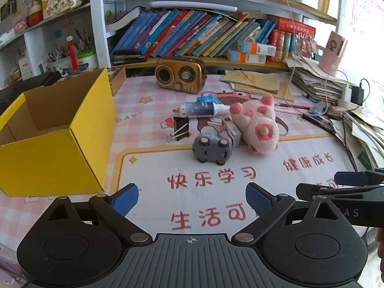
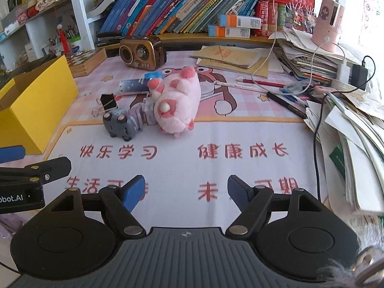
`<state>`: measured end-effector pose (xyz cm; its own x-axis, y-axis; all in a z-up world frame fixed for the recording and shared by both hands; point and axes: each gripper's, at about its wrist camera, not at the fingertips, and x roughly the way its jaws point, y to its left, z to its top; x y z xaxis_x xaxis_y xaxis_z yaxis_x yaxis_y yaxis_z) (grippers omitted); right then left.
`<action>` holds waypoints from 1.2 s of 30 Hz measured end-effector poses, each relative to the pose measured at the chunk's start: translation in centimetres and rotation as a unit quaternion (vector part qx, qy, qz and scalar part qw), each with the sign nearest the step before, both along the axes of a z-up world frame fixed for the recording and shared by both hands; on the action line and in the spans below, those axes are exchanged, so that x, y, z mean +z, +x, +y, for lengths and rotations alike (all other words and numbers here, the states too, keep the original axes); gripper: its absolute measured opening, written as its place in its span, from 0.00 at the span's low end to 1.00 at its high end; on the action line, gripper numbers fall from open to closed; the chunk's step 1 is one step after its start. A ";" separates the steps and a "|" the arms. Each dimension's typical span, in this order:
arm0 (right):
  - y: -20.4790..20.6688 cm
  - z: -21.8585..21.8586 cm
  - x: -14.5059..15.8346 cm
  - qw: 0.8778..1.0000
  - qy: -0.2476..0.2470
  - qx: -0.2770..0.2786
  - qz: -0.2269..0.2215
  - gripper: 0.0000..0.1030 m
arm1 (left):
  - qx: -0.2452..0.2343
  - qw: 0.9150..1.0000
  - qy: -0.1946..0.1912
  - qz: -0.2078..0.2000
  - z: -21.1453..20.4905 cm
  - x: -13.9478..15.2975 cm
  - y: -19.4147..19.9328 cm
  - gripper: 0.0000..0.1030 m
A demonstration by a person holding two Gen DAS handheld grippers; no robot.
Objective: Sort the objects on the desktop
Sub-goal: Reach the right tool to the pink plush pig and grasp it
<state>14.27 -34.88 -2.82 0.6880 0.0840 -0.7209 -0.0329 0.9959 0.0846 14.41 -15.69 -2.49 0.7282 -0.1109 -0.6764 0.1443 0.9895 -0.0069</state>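
Observation:
A pink plush toy [image 1: 258, 124] [image 2: 178, 100] lies on its back mid-mat. In front of it stands a small grey toy car [image 1: 212, 149] [image 2: 121, 123], with a small purple box [image 1: 231, 130] between them. Behind lie a dark spray bottle [image 1: 204, 109] [image 2: 134, 85] and a black binder clip [image 1: 178, 126] [image 2: 108, 103]. An open yellow box [image 1: 57, 134] [image 2: 36, 105] stands at the left. My left gripper [image 1: 192, 198] is open over the mat's near part, with nothing between its fingers. My right gripper [image 2: 186, 190] is open too, empty, beside the left one.
A brown retro radio [image 1: 180, 75] sits at the back under a shelf of books [image 1: 196, 36]. Stacked papers [image 2: 348, 124], pens and cables crowd the right side. A pink holder [image 2: 327, 24] stands on that stack. A wooden box [image 2: 87, 61] lies behind the yellow box.

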 end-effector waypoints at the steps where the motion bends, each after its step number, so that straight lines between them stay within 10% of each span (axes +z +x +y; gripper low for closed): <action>1: 0.4 -0.2 0.0 1.000 0.003 0.001 0.000 0.72 | 0.003 1.000 0.001 -0.002 -0.1 0.1 0.2 0.95; 24: 11.3 -0.7 -0.3 0.999 0.030 0.045 -0.007 0.80 | 0.049 0.998 0.024 0.014 -1.5 -0.8 5.0 0.95; 36: 16.6 0.4 -1.4 0.998 0.023 0.056 0.010 0.80 | -0.006 0.999 0.026 0.026 -3.8 -3.7 8.8 0.94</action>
